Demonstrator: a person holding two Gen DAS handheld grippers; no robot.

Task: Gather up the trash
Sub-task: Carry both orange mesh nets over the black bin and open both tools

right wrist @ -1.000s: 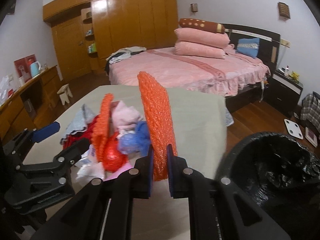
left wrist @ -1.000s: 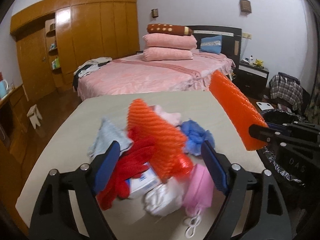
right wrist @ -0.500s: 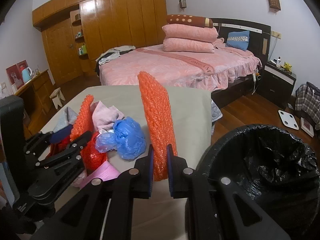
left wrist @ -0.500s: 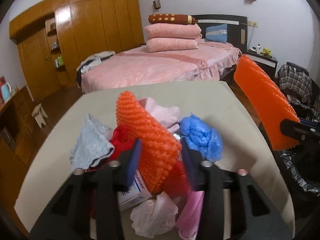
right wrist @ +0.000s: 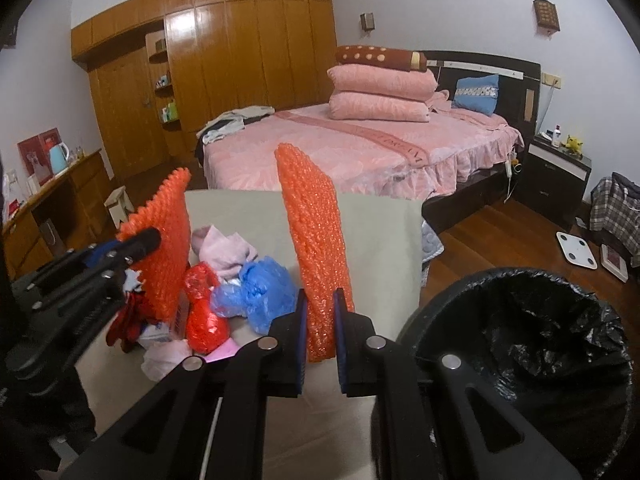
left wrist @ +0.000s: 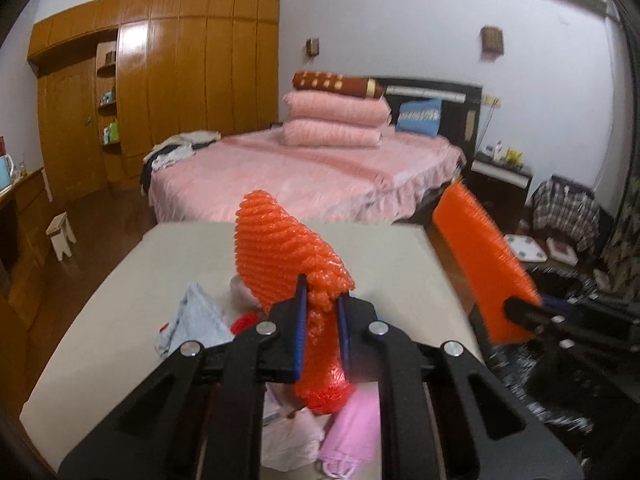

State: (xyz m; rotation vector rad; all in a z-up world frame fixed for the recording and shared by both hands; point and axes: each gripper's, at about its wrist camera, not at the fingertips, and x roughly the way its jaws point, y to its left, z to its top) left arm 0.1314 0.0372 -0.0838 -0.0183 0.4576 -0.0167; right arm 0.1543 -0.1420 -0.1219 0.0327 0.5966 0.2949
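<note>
Left gripper (left wrist: 322,312): jaws closing, blue pads already pressing an orange bubble-wrap sheet (left wrist: 280,252), which stands up above the table (left wrist: 120,312).

Right gripper (right wrist: 320,320): jaws nearly together, clamped on a second orange bubble-wrap sheet (right wrist: 316,248), held upright just left of the bin.

Trash bin (right wrist: 532,352): black, lined with a black plastic bag, at the table's right edge; nothing visible inside but the liner.

Trash pile, on the table left of the bin: blue plastic bag (right wrist: 256,292); red crinkled wrapper (right wrist: 204,316); pale pink cloth (right wrist: 224,250); red glove (right wrist: 124,322); white box (right wrist: 160,330) with print too small to read; pink mask (left wrist: 352,436); grey-blue cloth (left wrist: 196,324).

Background, beyond the table: bed (right wrist: 360,148) with pink cover; its woven band carries lettering, only partly legible. Wooden wardrobe (right wrist: 240,52) behind the bed. White bathroom scale (right wrist: 576,250) on the floor, beyond the bin.
</note>
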